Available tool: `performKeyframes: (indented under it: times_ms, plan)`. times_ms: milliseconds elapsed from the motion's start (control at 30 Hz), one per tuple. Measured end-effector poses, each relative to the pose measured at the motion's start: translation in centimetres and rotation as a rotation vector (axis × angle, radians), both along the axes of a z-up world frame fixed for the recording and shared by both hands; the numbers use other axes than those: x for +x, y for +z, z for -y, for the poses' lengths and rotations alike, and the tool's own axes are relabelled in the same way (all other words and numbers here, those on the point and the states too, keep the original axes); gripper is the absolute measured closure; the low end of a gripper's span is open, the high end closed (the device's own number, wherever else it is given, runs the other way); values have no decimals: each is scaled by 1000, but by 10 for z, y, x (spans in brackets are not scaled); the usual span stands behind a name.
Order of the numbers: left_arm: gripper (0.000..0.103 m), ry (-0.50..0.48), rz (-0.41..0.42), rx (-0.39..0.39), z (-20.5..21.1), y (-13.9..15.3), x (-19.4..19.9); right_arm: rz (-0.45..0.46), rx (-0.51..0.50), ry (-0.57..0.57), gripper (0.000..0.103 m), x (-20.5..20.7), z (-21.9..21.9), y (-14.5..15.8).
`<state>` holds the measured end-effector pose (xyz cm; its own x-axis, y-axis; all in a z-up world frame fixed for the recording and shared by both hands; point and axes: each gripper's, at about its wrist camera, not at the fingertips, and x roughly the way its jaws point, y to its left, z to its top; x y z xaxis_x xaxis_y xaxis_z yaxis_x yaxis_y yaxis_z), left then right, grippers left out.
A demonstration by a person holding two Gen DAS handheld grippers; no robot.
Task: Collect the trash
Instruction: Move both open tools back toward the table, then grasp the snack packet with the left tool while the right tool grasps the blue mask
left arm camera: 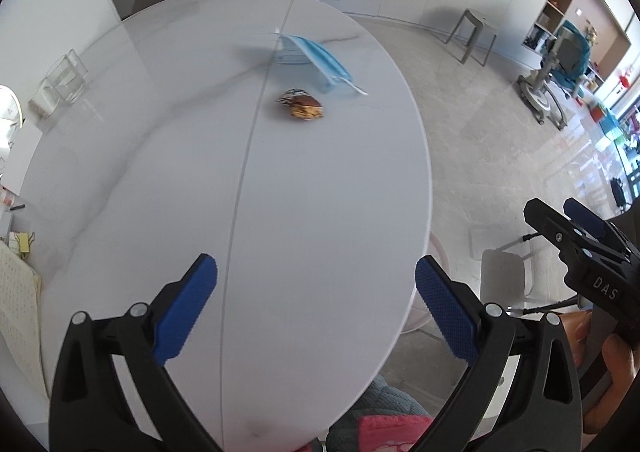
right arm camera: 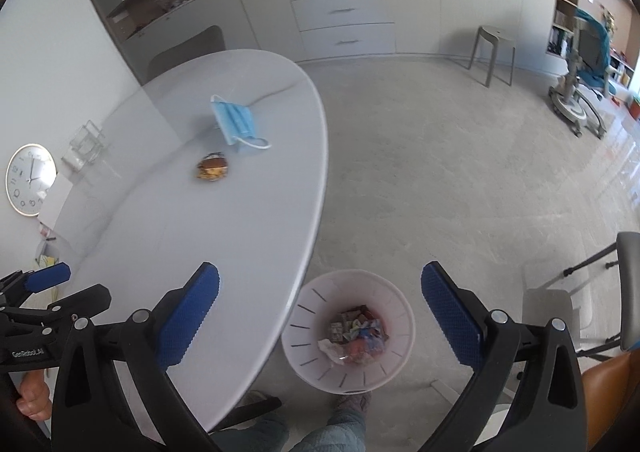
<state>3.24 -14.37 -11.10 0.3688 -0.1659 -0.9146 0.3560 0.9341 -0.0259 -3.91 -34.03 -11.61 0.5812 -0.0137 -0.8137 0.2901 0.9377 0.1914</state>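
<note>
A blue face mask [left arm camera: 316, 60] lies on the far part of the white oval table [left arm camera: 160, 156]; it also shows in the right wrist view [right arm camera: 236, 122]. A crumpled brown snack wrapper [left arm camera: 304, 106] lies just in front of it, seen too in the right wrist view [right arm camera: 212, 168]. My left gripper [left arm camera: 316, 304] is open and empty above the table's near part. My right gripper [right arm camera: 320, 308] is open and empty above a white waste bin [right arm camera: 392, 308] on the floor, which holds several crumpled wrappers [right arm camera: 356, 332]. It also shows at the right of the left wrist view [left arm camera: 560, 220].
A clear acrylic holder [left arm camera: 60, 84] stands at the table's left edge. A round clock [right arm camera: 30, 180], papers and a notebook [left arm camera: 16, 312] lie at the left. A grey chair [right arm camera: 184, 48] stands behind the table, a stool [right arm camera: 494, 52] and a wheeled chair [right arm camera: 584, 64] on the floor.
</note>
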Motion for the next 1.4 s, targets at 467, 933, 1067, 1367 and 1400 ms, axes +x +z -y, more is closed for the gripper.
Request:
performKeyframes:
  times_ms: [467,933,1067,1367,1400]
  plan:
    - [8,90,-6,-29,-17,-16,66,-29,-2,163,3,109,-25,-8]
    - [8,90,-33,-10,4,-52,146,-111,-11,391,3,269,-45,-52]
    - [8,93,-59,-46,11,-67,167,-158,-36,517,3,310,-51,-70]
    - [8,101,-79,-52,22,-89,197,-242,-56,699,46,370,-60,-97]
    - [8,107,-87,-60,22,-91,200,-250,-56,701,50,376,-63,-99]
